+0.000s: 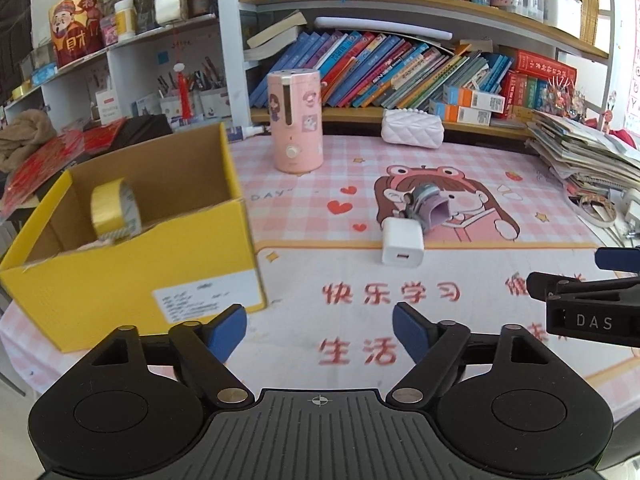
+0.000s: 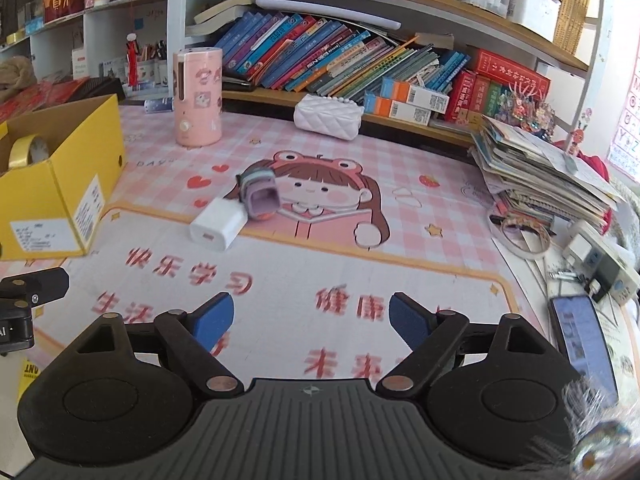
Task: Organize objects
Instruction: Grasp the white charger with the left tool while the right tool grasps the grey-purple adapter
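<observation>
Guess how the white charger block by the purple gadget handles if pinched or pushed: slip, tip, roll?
The white charger block looks rigid, with smooth glossy faces, so pads may slip. Boxy and lying flat, it should slide, not roll. The purple gadget seems to touch it, so a push likely shifts both.

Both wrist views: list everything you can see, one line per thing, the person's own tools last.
cardboard box: one, yellow, open, left on the desk mat
tape roll: one, yellow, standing inside the box
charger plug: one, white, mid mat, against the small toy
small toy: one, grey and purple, just behind the plug
cylinder appliance: one, pink, upright at the back of the mat
quilted pouch: one, white, at the shelf foot
paper stack: one, mixed colours, right edge
phone: one, dark, screen lit, near right
books: many, mostly blue, leaning on the shelf
left tool: one, black with blue pads, open, empty
right tool: one, same build, open, empty
</observation>
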A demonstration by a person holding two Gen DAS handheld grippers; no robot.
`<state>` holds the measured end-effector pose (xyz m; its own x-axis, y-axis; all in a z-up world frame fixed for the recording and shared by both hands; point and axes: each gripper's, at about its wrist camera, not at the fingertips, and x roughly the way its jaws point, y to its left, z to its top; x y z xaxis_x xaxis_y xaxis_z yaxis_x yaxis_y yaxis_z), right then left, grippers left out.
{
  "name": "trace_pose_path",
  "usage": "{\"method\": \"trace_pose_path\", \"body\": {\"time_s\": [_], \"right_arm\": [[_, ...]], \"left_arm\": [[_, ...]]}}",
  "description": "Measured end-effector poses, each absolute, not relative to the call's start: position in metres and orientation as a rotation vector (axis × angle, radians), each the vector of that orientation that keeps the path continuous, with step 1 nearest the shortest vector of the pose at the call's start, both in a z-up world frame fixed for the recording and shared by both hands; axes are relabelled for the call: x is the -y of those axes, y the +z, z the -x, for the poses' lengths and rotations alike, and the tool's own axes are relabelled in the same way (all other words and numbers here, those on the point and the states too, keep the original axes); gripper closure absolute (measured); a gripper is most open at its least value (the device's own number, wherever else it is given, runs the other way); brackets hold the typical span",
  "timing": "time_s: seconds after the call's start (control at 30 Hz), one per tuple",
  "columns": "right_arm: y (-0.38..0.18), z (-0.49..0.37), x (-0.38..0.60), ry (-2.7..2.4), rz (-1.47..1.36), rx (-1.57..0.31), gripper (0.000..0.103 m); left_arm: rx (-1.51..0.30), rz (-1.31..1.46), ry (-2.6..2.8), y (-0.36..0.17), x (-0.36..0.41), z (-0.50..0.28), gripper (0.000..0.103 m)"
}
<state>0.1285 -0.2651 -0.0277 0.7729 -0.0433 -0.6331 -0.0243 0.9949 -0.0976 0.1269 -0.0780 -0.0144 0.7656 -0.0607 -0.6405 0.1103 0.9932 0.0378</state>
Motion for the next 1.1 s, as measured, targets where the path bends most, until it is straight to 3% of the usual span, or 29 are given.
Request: {"method": "trace_pose_path", "body": {"time_s": [0.37, 0.43, 1.1], "right_arm": [[-0.031, -0.188, 0.295, 0.089, 0.083, -0.674, 0.041], [-0.032, -0.199, 0.297, 0.113, 0.079, -0.673, 0.046], [-0.028, -0.268, 0.316, 0.199, 0.052, -0.655, 0.046]], "left_arm": [[-0.725, -0.091, -0.098, -0.026, 0.118, -0.17, 0.048], [-0.726, -0.099, -0.097, -0.028, 0.125, -0.18, 0.048], [-0.811, -0.171, -0.185, -0.079, 0.178, -0.269, 0.046]]}}
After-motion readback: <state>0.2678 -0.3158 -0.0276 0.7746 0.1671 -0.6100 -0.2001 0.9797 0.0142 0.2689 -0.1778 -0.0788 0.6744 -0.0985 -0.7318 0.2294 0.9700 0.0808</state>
